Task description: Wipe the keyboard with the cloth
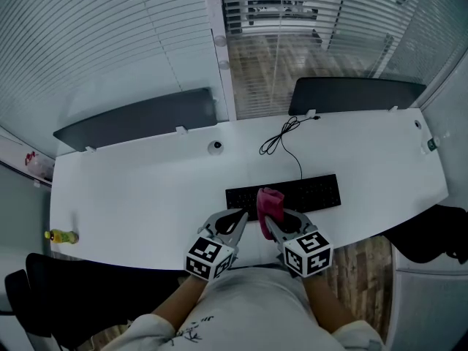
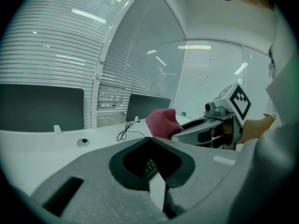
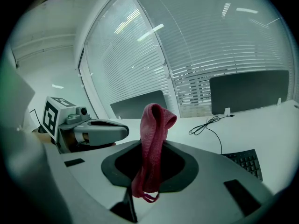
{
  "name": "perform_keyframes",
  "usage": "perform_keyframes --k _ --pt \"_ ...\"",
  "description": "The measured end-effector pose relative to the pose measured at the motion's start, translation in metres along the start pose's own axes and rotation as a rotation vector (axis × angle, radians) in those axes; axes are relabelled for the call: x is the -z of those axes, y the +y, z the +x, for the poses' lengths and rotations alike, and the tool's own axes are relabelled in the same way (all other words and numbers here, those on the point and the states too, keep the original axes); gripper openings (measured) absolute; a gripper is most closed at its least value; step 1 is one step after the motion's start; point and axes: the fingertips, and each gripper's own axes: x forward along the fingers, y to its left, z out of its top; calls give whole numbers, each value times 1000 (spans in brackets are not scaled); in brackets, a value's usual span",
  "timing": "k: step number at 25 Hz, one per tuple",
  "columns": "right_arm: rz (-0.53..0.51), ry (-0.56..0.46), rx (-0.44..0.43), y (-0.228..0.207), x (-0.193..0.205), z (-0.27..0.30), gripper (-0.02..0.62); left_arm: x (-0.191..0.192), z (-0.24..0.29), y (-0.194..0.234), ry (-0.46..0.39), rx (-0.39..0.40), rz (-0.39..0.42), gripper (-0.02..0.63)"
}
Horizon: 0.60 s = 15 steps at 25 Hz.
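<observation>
A black keyboard (image 1: 292,194) lies on the white desk (image 1: 139,196), just beyond both grippers. My right gripper (image 1: 271,224) is shut on a pink cloth (image 1: 269,203), which stands folded above the jaws (image 3: 154,123) and hangs over the keyboard's near edge. My left gripper (image 1: 238,221) is beside it, to the left, jaws together with nothing between them. In the left gripper view the cloth (image 2: 161,121) and the right gripper (image 2: 187,130) show close on the right. The keyboard's right end (image 3: 246,161) shows in the right gripper view.
The keyboard's black cable (image 1: 281,134) coils toward the back of the desk. A small round object (image 1: 215,147) sits mid-desk. Two dark partition panels (image 1: 139,119) (image 1: 355,93) line the far edge. A yellow bottle (image 1: 63,235) lies at the left end. A dark chair (image 1: 431,232) stands at the right.
</observation>
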Motion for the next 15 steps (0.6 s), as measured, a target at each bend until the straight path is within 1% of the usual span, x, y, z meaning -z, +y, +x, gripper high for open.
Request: perform_keyframes --k 15 --pt "-8 16 -33 10 1 3 80 3 -4 2 11 0 -3 11"
